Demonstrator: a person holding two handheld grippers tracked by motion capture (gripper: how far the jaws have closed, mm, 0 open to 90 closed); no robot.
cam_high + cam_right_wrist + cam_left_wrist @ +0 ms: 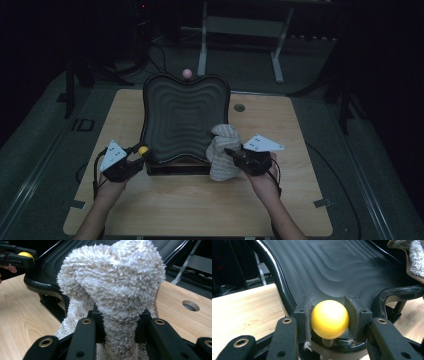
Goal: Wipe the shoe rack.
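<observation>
Fleece cloth [112, 282], soft, light and limp, bunches in the right claw [117, 327], whose jaws are clamped on a gathered fold at the near right corner of the black tray [165, 95]. Pinched anywhere, it would sag. The left claw [329, 322] grips a smooth, hard yellow knob [330, 318] at the rigid, ripple-moulded tray's near left corner on the wooden worktop [200, 210].

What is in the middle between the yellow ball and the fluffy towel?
The near edge of the black wavy tray lies between the yellow ball and the fluffy towel, as the high view shows. Each is gripped at one of the tray's near corners.
</observation>
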